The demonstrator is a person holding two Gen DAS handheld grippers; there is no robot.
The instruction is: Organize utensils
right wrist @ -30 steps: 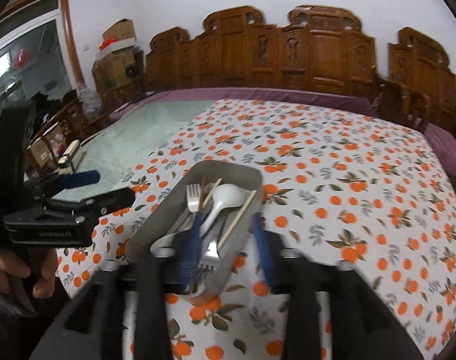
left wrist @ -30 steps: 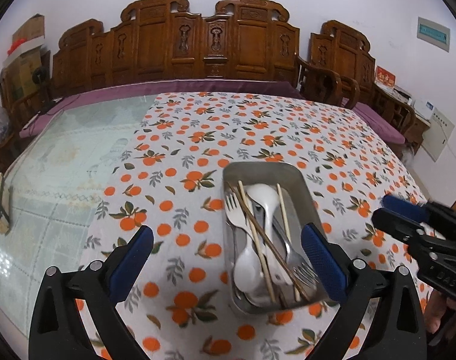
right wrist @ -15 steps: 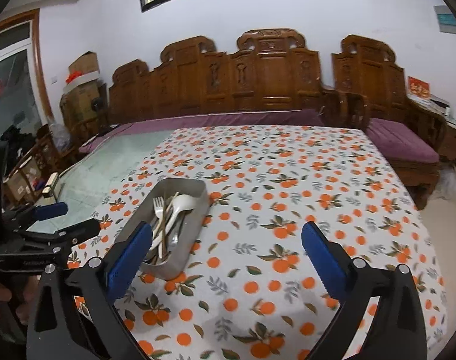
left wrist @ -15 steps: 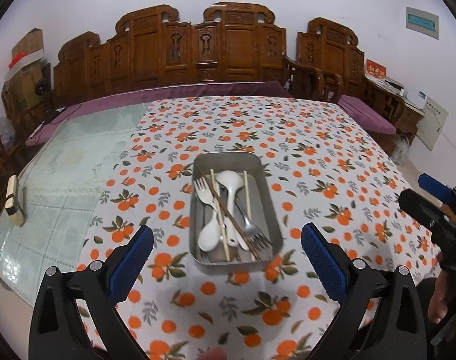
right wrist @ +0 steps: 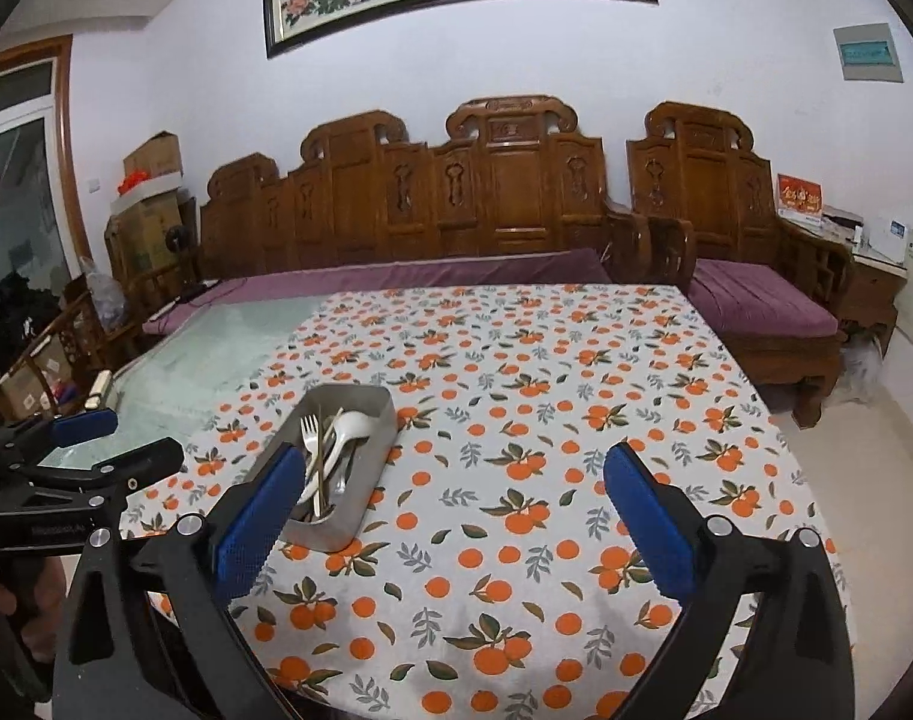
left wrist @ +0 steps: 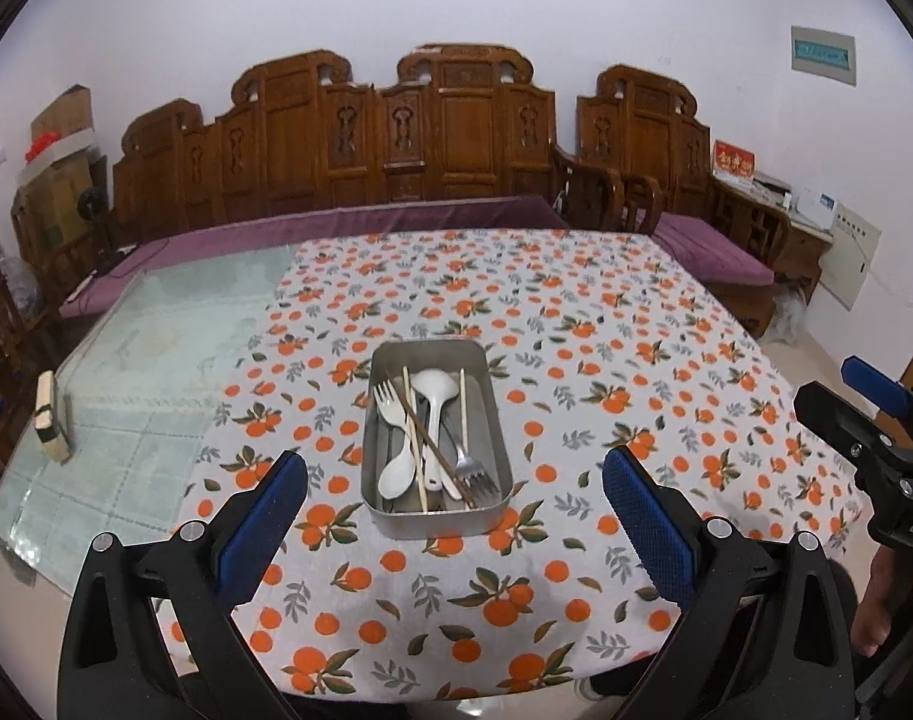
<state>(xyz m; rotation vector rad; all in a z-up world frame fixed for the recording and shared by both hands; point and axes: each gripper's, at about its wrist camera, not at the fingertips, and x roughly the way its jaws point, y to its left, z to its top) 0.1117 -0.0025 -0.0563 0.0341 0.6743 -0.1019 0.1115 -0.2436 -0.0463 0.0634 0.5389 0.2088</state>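
**Both claws spread wide over the orange cloth**

Left claw [left wrist: 455, 510] and right claw [right wrist: 453, 507] have black arms with bumpy blue pads, spread wide, holding nothing. A shiny metal tray [left wrist: 499, 456] with round corners sits on the orange-print tablecloth [left wrist: 606, 360]. Inside lie white spoons [left wrist: 435, 387], a silver fork [left wrist: 474, 474] and thin chopsticks [left wrist: 463, 411]. No writing can be read clearly.

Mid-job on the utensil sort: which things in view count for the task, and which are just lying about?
For the job:
- metal tray
- white spoons
- forks
- chopsticks
- left gripper and right gripper, both open and empty

Lying about:
- block at the glass edge
- orange-print tablecloth
- wooden bench
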